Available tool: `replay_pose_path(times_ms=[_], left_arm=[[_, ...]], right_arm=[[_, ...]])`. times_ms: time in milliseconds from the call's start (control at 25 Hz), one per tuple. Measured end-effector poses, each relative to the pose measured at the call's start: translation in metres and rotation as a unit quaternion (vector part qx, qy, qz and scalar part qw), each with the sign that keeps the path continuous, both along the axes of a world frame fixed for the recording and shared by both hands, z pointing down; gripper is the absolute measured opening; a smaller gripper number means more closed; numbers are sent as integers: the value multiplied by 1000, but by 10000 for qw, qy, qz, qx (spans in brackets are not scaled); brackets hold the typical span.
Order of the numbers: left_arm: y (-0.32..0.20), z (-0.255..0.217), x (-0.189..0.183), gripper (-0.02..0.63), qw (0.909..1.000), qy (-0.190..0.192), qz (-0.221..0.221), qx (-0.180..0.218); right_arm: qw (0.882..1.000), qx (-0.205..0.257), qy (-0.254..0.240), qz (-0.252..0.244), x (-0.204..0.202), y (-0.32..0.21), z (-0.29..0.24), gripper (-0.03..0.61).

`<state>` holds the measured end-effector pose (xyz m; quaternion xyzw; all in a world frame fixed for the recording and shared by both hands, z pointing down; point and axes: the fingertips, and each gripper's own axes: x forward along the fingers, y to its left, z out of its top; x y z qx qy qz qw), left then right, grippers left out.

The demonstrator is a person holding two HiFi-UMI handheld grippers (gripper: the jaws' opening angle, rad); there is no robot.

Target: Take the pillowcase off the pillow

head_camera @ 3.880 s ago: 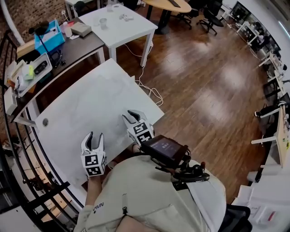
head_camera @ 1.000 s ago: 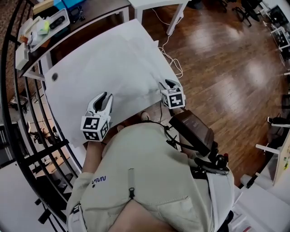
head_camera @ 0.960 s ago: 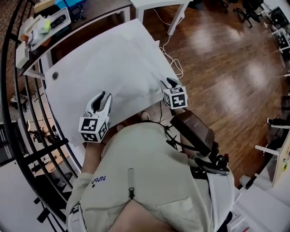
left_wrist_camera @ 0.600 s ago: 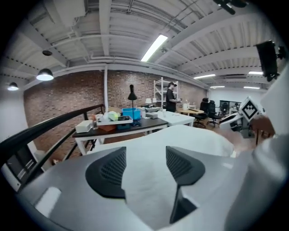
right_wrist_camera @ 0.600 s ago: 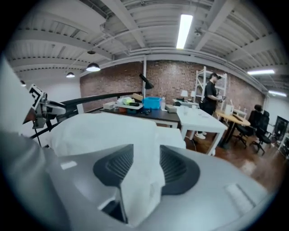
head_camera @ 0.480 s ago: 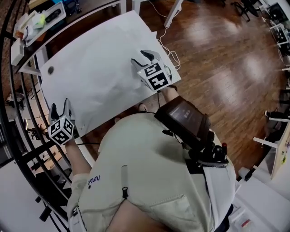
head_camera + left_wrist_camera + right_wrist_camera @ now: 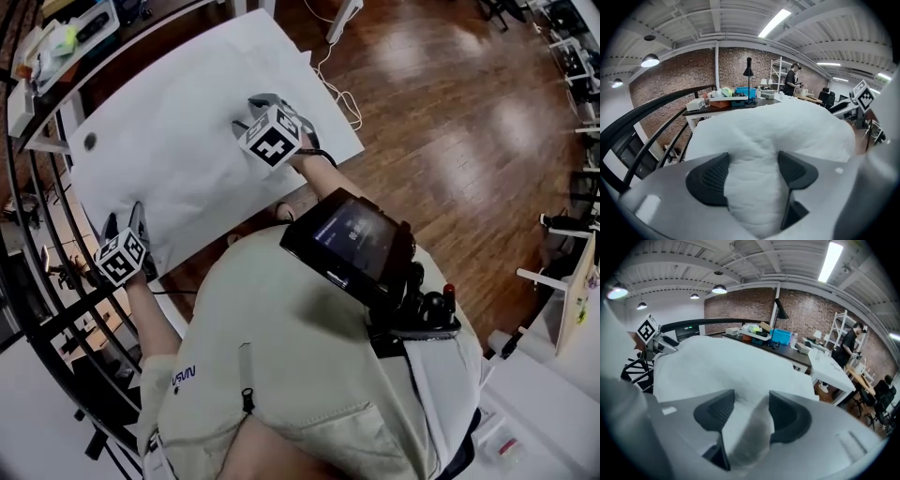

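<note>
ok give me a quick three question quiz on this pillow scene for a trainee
1. True or false: the pillow lies on the wooden floor.
2. What stands between the left gripper's jaws? A) white fabric B) a cable C) nothing
3. Fill in: in the left gripper view, the bin beyond the pillow is ___.
Key: 1 false, it lies on the white table. 2 A; the jaws have just been opening and stand apart with the fabric between them. 3 blue.
</note>
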<state>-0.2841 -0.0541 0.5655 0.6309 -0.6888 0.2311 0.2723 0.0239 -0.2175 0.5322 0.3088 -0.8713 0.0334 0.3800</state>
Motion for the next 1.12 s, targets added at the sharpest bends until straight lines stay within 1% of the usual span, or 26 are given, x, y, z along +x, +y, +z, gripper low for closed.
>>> replay_pose_path(times_ms=[160,240,320,360,440,480,520,600,840,1000,1120], left_arm=[[-1,13,6,305,9995,270,171,-48],[-1,14,7,261,9992,358,202,20],[-2,8,7,200,9989,396,177,204],[-3,2,6,159,9985,416,137,339],[-5,-12,4,48,9963,527,-10,672],[-6,-19,4,17,9946,619,-83,834],[-8,-26,3,14,9927,707,-132,969],[-12,-39,3,12,9897,810,-177,1171],[-25,-100,-2,11,9776,862,-257,1904],[-31,-135,-3,11,9690,872,-183,2306],[-36,-163,5,11,9619,877,-43,2590]], right_arm=[[10000,7,-26,67,-2,1,10,217],[9999,19,-55,112,-4,2,15,201],[9999,43,-70,148,-5,2,18,181],[9998,69,-70,157,-5,1,18,158],[9996,161,-93,197,-6,-3,14,92],[9994,223,-118,236,-5,-5,10,62],[9991,290,-153,285,-4,-7,6,37],[9980,412,-275,400,-1,-11,-4,17],[9906,833,-882,636,-4,-21,-59,11],[9825,1058,-1310,793,-4,-23,-93,9],[9758,1270,-1550,879,6,-27,-121,9]])
